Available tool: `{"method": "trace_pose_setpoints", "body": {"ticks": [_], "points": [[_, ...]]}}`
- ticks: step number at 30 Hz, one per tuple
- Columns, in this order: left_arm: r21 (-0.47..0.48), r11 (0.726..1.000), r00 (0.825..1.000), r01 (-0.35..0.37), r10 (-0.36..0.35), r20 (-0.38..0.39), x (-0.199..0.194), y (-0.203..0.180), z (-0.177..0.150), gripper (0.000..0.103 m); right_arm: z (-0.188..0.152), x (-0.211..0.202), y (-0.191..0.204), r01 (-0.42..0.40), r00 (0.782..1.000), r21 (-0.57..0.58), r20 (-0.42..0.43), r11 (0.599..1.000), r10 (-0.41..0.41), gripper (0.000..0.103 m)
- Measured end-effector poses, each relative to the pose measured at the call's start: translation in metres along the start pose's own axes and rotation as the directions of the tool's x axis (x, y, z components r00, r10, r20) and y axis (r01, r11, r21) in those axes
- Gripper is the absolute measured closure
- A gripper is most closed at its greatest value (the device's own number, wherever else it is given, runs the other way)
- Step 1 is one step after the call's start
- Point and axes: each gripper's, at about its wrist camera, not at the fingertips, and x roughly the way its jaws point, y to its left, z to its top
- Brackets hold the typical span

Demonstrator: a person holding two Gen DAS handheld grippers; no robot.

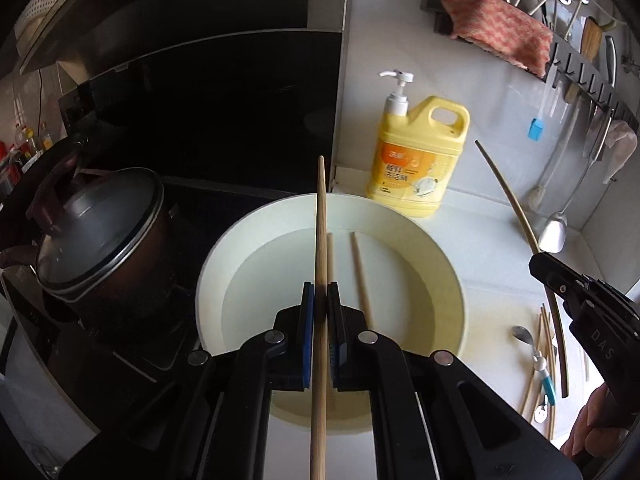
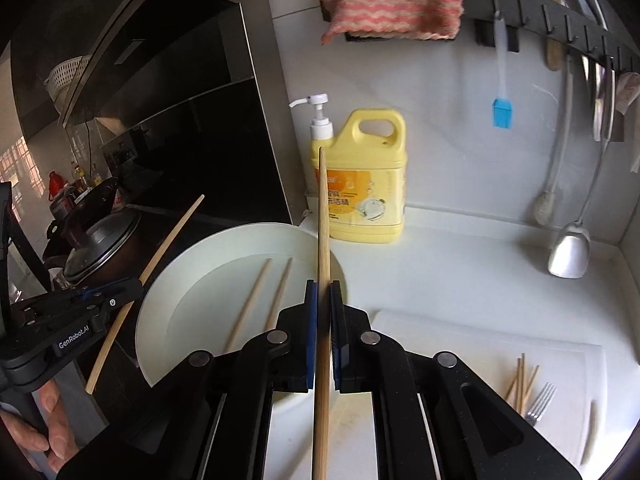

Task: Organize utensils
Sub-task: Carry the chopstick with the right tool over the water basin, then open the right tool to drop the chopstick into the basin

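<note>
My left gripper [image 1: 321,292] is shut on a wooden chopstick [image 1: 321,220] and holds it above a white bowl [image 1: 448,268]. Two chopsticks [image 1: 360,276] lie inside the bowl. My right gripper [image 2: 324,290] is shut on another chopstick [image 2: 323,216], over the bowl's right rim [image 2: 160,280]. The two chopsticks in the bowl [image 2: 256,292] show there too. The right gripper [image 1: 540,270] appears at the right of the left wrist view, the left gripper [image 2: 132,286] at the left of the right wrist view. Several chopsticks [image 2: 520,384] and a fork [image 2: 540,400] lie on a white cutting board [image 2: 460,344].
A yellow dish-soap jug [image 2: 364,184] stands behind the bowl. A lidded pot [image 1: 96,232] sits on the stove at left. A wall rail holds a pink cloth [image 2: 392,4], a blue brush [image 2: 502,112] and a ladle [image 2: 570,252]. A spoon [image 1: 528,340] lies by the chopsticks.
</note>
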Motion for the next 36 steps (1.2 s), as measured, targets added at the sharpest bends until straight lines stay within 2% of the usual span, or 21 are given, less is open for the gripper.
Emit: {"method": "trace_pose_setpoints", "body": {"ticks": [6, 16, 24, 36], "points": [[0.021, 0.999, 0.999, 0.046, -0.045, -0.03, 0.038, 0.026, 0.009, 0.096, 0.004, 0.053, 0.036, 0.006, 0.999, 0.043, -0.053, 0.999, -0.003, 0.097], [-0.016, 0.998, 0.99, 0.067, -0.068, -0.126, 0.091, 0.037, 0.0, 0.096, -0.005, 0.121, 0.049, -0.013, 0.977, 0.061, -0.21, 0.998, 0.025, 0.097], [-0.029, 0.997, 0.98, 0.072, -0.076, -0.182, 0.114, 0.034, -0.008, 0.096, -0.01, 0.152, 0.051, -0.007, 0.936, 0.097, -0.349, 0.995, 0.04, 0.097], [-0.008, 0.998, 0.962, 0.064, -0.064, -0.267, 0.137, 0.029, -0.015, 0.096, -0.015, 0.174, 0.055, 0.002, 0.905, 0.093, -0.424, 0.996, 0.038, 0.097]]}}
